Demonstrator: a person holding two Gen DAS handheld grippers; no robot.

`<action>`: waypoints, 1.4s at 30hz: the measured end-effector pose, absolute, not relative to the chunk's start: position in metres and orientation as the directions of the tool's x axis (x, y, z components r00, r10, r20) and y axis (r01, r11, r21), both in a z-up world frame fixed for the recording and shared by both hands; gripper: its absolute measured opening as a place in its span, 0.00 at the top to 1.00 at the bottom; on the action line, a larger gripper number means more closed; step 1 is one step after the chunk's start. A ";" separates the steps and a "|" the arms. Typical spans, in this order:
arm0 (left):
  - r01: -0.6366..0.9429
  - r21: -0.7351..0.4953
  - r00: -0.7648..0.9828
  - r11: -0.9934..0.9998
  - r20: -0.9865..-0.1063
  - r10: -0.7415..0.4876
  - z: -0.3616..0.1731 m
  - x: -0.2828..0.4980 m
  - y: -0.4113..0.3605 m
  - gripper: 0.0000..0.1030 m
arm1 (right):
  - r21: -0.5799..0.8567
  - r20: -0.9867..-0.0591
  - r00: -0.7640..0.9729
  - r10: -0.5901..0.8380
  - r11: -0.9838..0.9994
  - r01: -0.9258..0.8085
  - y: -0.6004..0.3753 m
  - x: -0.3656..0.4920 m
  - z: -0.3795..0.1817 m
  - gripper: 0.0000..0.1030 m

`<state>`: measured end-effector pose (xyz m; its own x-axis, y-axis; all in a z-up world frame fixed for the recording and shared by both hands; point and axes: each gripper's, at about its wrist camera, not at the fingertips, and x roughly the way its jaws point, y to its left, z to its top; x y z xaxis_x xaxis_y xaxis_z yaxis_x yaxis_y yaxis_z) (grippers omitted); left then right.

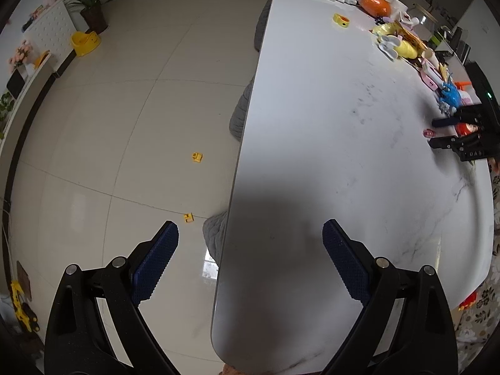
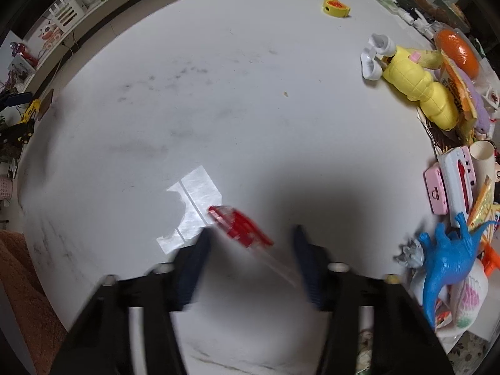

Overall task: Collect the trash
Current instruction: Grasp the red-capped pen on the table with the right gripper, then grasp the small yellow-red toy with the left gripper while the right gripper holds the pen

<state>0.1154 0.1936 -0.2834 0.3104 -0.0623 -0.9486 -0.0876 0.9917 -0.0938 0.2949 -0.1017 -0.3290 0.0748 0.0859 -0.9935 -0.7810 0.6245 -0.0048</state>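
Right wrist view is smeared by motion: the right gripper (image 2: 250, 243) stands with its jaws apart, and a red-and-clear plastic wrapper (image 2: 242, 226) lies on the white marble table (image 2: 218, 93) at lower centre of the frame, slanting between the two fingers. Whether either pad touches it I cannot tell through the blur. It looks like the piece of trash in hand. To take it well, I would let the gripper settle, centre the red end between the pads, lower until the tips almost meet the table, then close slowly, since thin film tends to slide or fold out of a fast pinch. The toy heap at the right edge, with a blue dinosaur (image 2: 450, 256) nearest, sits well apart from the wrapper and should stay out of the sweep.

In the left wrist view the left gripper (image 1: 250, 237) is wide open and holds nothing, poised over the table's edge at lower centre, tiled floor (image 1: 109, 125) to its left. The right gripper appears at the far right of that frame.

Writing: pale letters show on the right gripper's body in the left wrist view, too small to read surely; the packets' print is illegible.
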 end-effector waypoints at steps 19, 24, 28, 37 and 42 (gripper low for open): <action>0.101 -0.108 0.538 0.989 -0.830 -0.145 -0.269 0.360 0.099 0.12 | 0.449 -0.770 0.417 0.483 0.874 -0.184 -0.180 0.165 -0.265 0.87; 0.117 0.024 0.522 0.993 -0.852 -0.042 -0.289 0.447 0.051 0.13 | 0.539 -0.687 0.524 0.504 0.837 -0.097 -0.195 0.126 -0.252 0.87; 0.114 0.062 0.482 0.992 -0.876 -0.001 -0.307 0.485 0.033 0.36 | 0.575 -0.659 0.556 0.506 0.816 -0.061 -0.208 0.103 -0.248 0.87; 0.159 0.082 0.518 0.984 -0.856 -0.012 -0.293 0.458 0.023 0.67 | 0.579 -0.635 0.597 0.490 0.813 -0.051 -0.230 0.065 -0.234 0.88; 0.220 0.073 0.583 0.973 -0.809 -0.071 -0.251 0.346 0.026 0.67 | 0.564 -0.640 0.573 0.512 0.819 -0.102 -0.238 0.049 -0.228 0.88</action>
